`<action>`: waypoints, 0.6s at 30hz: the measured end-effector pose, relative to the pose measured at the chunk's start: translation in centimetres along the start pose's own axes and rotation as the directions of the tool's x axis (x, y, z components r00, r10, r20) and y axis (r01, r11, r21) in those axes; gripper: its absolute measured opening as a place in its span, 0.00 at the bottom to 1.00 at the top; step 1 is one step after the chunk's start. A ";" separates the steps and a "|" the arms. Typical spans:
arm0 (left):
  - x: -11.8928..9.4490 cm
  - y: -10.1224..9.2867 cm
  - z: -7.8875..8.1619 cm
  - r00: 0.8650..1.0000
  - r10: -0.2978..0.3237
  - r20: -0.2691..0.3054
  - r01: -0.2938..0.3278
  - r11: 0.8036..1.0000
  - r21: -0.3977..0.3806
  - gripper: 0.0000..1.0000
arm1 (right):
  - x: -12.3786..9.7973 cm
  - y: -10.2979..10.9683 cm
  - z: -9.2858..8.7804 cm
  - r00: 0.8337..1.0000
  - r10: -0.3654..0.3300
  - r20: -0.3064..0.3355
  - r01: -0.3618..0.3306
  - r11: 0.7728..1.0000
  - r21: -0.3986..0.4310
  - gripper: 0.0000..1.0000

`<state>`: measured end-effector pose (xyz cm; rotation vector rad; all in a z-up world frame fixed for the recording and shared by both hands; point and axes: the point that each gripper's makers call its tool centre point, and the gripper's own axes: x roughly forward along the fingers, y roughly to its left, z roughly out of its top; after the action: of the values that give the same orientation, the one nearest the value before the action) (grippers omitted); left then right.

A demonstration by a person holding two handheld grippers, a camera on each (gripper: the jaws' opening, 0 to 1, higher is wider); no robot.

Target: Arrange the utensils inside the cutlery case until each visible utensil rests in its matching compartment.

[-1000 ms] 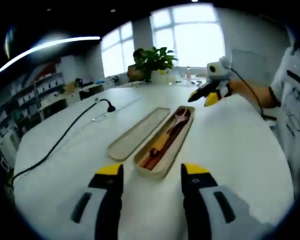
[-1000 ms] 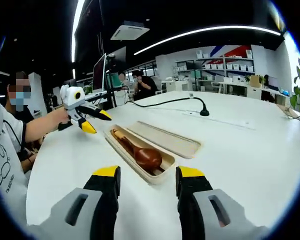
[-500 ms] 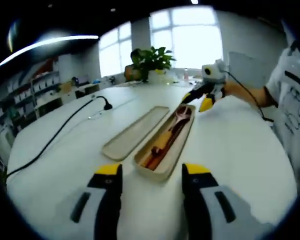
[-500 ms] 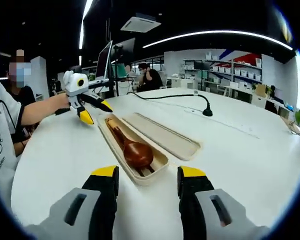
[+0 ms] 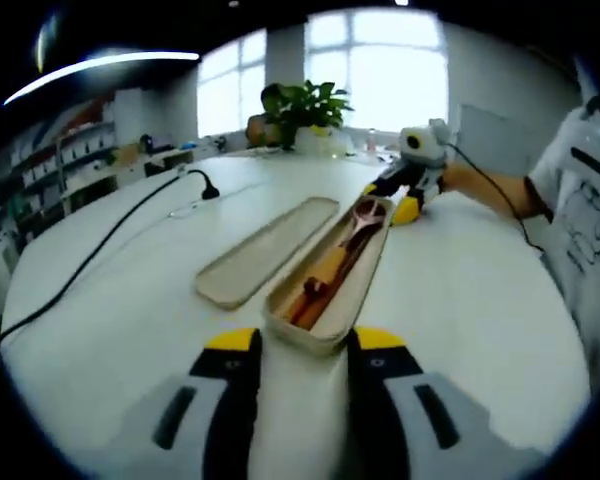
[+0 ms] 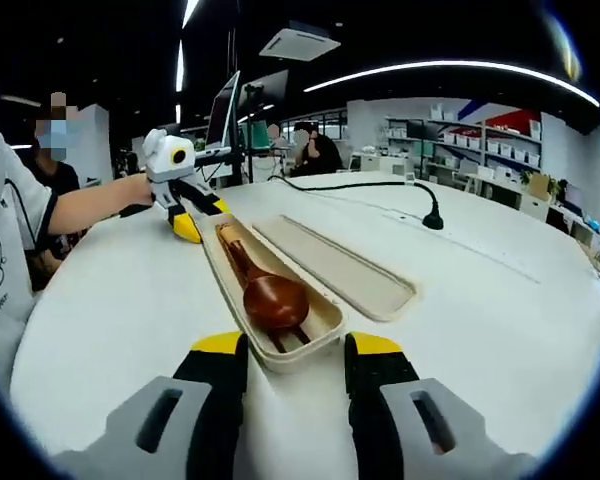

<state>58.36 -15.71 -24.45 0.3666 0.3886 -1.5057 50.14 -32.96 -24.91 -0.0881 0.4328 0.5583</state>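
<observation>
Lying open on the white bench [image 5: 460, 300], the case [image 5: 325, 290] holds a wooden spoon [image 6: 272, 298] and chopsticks [image 5: 315, 292] together in its tray, with the lid [image 5: 265, 250] flat just beside it. Each end of the case sits between a gripper's spread jaws: the left gripper [image 5: 302, 345] at the handle end, the right gripper [image 6: 295, 348] at the spoon-bowl end. A black cable [image 5: 100, 250] crosses the bench well apart.
</observation>
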 end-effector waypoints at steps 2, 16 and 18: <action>0.0 0.2 0.1 1.000 0.008 -0.002 -0.008 1.000 0.004 0.34 | 0.0 0.0 0.0 1.000 -0.002 0.007 0.002 1.000 0.004 0.38; -1.1 -1.2 0.0 1.000 0.015 -0.008 -0.015 0.999 -0.029 0.33 | -1.3 1.0 -0.1 1.000 -0.007 -0.017 0.007 1.000 0.013 0.38; -1.2 -1.7 0.1 1.000 0.015 -0.010 -0.015 1.000 -0.027 0.33 | -1.6 1.4 0.0 1.000 -0.005 -0.015 0.005 1.000 0.007 0.38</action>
<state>56.63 -14.72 -23.82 0.3549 0.4129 -1.4829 48.19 -32.54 -24.16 -0.0863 0.4493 0.5513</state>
